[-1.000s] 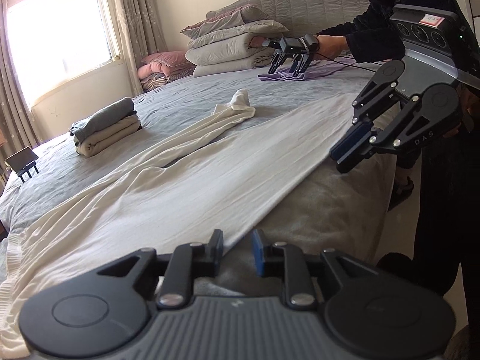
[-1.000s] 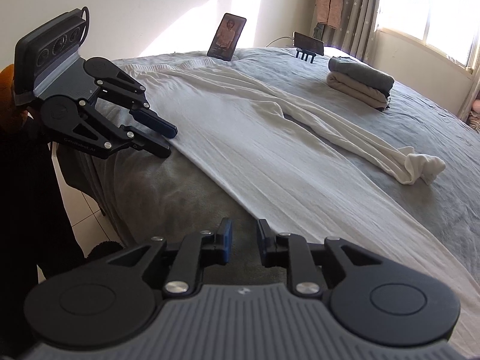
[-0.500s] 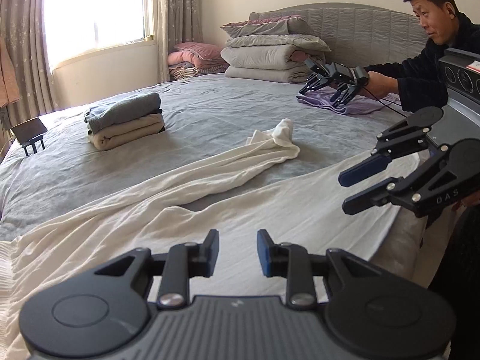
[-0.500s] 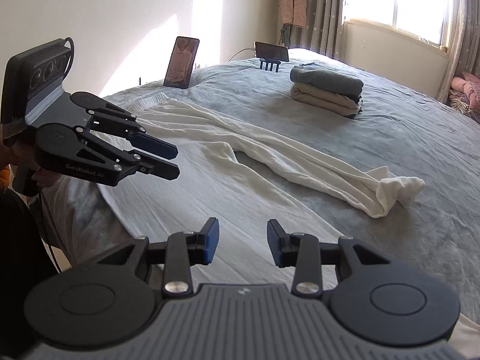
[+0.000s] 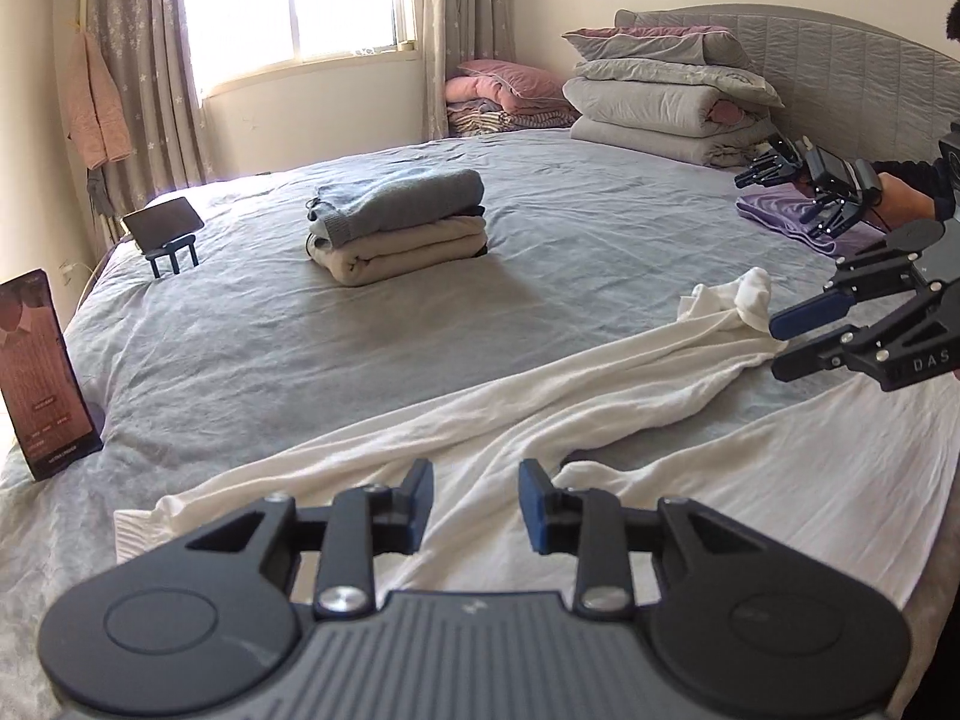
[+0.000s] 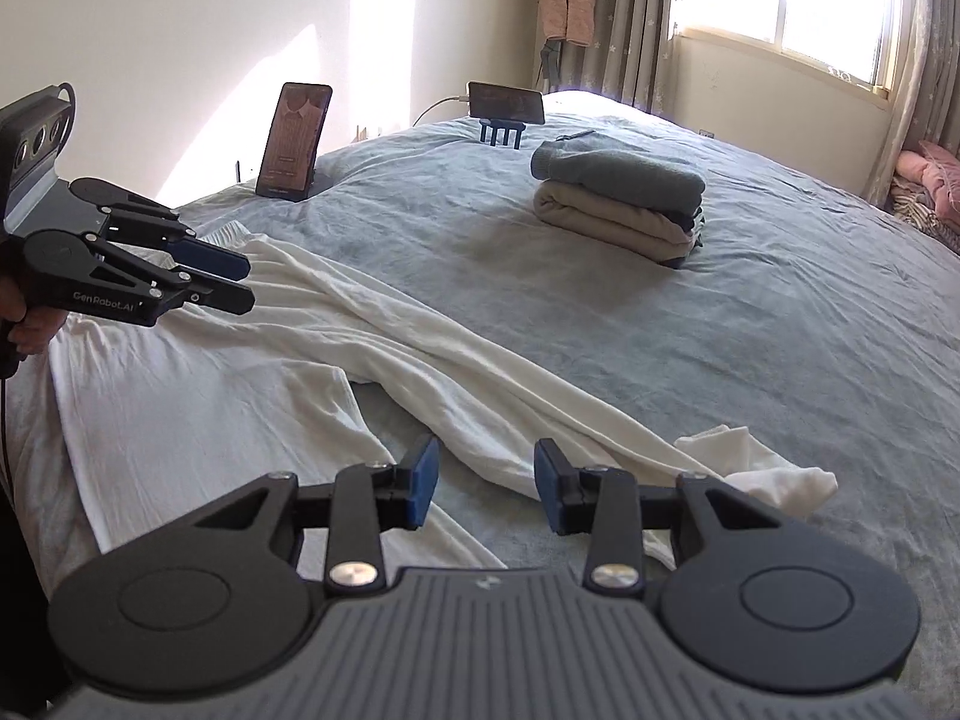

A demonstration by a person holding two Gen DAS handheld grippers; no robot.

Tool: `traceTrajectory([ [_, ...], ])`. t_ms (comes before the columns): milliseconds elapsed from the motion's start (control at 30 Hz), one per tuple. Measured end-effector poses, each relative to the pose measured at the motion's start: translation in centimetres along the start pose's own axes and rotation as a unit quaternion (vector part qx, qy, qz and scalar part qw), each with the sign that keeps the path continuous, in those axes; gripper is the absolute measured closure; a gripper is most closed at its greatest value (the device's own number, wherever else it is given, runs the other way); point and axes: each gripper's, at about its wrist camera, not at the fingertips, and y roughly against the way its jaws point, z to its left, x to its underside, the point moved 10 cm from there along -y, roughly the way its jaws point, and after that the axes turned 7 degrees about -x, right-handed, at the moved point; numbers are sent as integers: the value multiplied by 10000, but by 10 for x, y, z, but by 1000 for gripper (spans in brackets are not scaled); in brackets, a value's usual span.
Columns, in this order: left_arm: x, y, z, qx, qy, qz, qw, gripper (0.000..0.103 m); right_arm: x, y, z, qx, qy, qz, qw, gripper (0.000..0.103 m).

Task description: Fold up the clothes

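Observation:
A long white garment lies spread across the grey bed, one narrow part running out to a bunched end. My left gripper hovers open over the garment's wide part, nothing between its fingers. My right gripper shows at the right, open, just above the bunched end. In the right wrist view the right gripper is open over the narrow part of the garment, near its bunched end. The left gripper is open at the far left above the cloth.
A stack of folded clothes sits mid-bed. A tall phone and a phone on a blue stand stand at the bed's left end. Pillows lie by the headboard. Another person's grippers work a purple cloth.
Both grippers have moved in from the bed's edge to above the white garment and turned toward the window. Their fingers have spread from nearly shut to open.

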Motion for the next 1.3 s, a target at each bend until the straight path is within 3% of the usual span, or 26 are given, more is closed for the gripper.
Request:
traceTrajectory([
  [233,14,-15,65,-593,112,272,9978,69,-16,-42,-9,-118,215,54,9997,64],
  [467,35,-30,126,-784,1159,515,9888,68,-20,-79,-12,-168,438,192,9987,64],
  [700,42,-44,153,-930,1216,559,9866,68,-20,-105,-15,-72,545,191,9983,64],
  [800,40,-51,161,-1044,1071,560,9872,67,-24,-110,-18,-39,494,96,9987,74],
  [933,41,-60,167,-943,1089,589,9878,67,-29,-115,-16,-19,517,68,9986,90],
  [1033,40,-63,168,-881,1087,560,9886,67,-32,-118,-16,19,529,71,9986,98],
  [1100,38,-65,168,-843,1097,538,9889,68,-36,-120,-18,61,498,48,9987,98],
  [1300,31,-67,165,-742,1048,395,9909,85,-51,-123,-30,227,277,-101,9993,103],
])
